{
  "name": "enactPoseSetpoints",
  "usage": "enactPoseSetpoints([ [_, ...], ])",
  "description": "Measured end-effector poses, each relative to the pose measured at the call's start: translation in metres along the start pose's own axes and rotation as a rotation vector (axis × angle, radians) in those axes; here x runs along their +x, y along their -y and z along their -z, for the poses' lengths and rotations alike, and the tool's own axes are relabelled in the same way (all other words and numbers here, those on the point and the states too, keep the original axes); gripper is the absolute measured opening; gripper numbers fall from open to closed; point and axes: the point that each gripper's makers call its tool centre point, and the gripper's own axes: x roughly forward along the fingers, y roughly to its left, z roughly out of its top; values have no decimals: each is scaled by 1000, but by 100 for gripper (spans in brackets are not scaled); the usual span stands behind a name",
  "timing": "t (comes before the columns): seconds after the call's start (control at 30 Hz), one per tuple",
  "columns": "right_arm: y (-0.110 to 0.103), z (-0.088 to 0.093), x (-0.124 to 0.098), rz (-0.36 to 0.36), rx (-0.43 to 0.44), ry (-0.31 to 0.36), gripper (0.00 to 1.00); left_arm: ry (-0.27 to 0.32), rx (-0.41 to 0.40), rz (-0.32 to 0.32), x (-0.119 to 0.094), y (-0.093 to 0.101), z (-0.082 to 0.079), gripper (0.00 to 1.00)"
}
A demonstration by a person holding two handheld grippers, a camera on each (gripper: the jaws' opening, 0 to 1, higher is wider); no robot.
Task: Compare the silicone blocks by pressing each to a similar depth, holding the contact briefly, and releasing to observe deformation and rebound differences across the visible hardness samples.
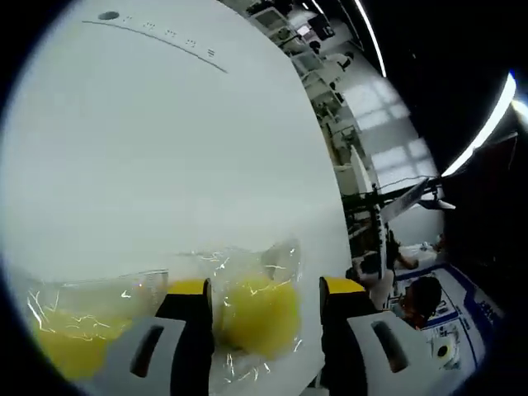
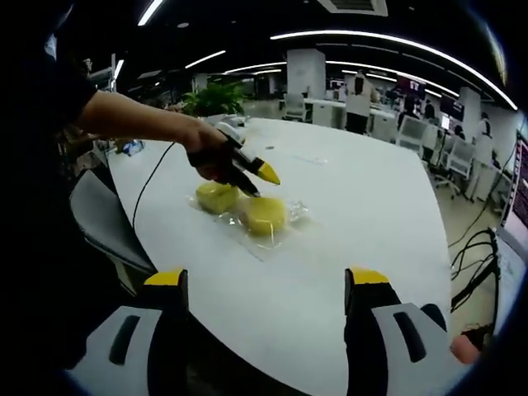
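Two yellow silicone blocks in clear plastic wrap lie side by side on the white table (image 2: 371,206). In the left gripper view one block (image 1: 257,313) sits between my left gripper's (image 1: 266,289) yellow-tipped jaws, with a gap on each side, so that gripper is open. The other block (image 1: 70,340) lies off to the left. The right gripper view shows a hand holding the left gripper (image 2: 260,183) just above the nearer block (image 2: 264,214), beside the second block (image 2: 216,196). My right gripper (image 2: 266,285) is open and empty, back near the table's edge.
A grey chair (image 2: 99,223) stands at the table's left side. Cables (image 2: 478,239) hang at the right. A plant (image 2: 216,97), desks and people are beyond the table. A round cable port (image 1: 108,15) sits in the table's far end.
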Motion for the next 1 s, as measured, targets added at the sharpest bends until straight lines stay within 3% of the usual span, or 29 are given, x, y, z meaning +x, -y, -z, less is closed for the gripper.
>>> enactPoseSetpoints([
  [0.17, 1, 1, 0, 3, -2, -3, 70, 17, -43, -13, 4, -7, 2, 34],
  [0.23, 3, -1, -1, 6, 1, 2, 70, 12, -26, -34, 7, -9, 4, 27],
  [0.47, 5, 0, -1, 10, -6, -9, 69, -7, 54, -60, 13, -10, 11, 16],
  [0.6, 3, 0, -1, 3, -8, -12, 68, 23, 6, -41, 14, -12, 5, 10],
  [0.73, 4, -1, -1, 6, -11, -10, 68, 44, 38, -22, 15, -8, 2, 2],
  [0.8, 4, -1, -2, 8, -10, -7, 68, 62, 120, -6, 14, -6, 2, 0],
  [0.9, 2, -1, -2, 5, -7, -1, 67, 119, 73, 67, 14, 4, -5, 0],
  [1.0, 0, 2, -1, -1, -15, -11, 66, 123, 105, 96, 8, 16, 1, 0],
])
